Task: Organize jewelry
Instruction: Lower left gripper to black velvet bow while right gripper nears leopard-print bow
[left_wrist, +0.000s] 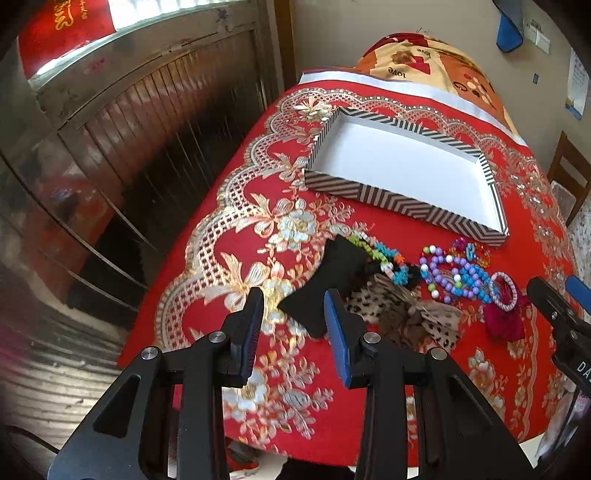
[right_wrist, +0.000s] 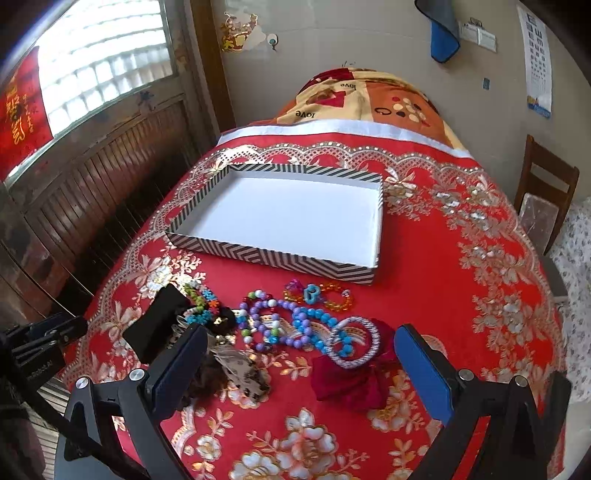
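Observation:
A shallow striped box (left_wrist: 388, 201) (right_wrist: 273, 254) with a white inside lies empty on the red cloth. In front of it is a heap of jewelry: purple and blue bead bracelets (left_wrist: 454, 277) (right_wrist: 288, 321), a silver bangle (right_wrist: 356, 345), a dark red bow (right_wrist: 347, 380), a leopard bow (left_wrist: 399, 310) and a black bow-shaped piece (left_wrist: 328, 284) (right_wrist: 155, 328). My left gripper (left_wrist: 293, 317) hovers open just short of the black piece and touches nothing. Above the bangle and red bow, my right gripper (right_wrist: 301, 332) stands wide open and holds nothing.
The table's left edge (left_wrist: 177, 266) drops to a dark floor beside a wooden panelled wall (left_wrist: 155, 122). A patterned blanket (right_wrist: 354, 99) is heaped behind the table. A wooden chair (right_wrist: 546, 192) stands at the right.

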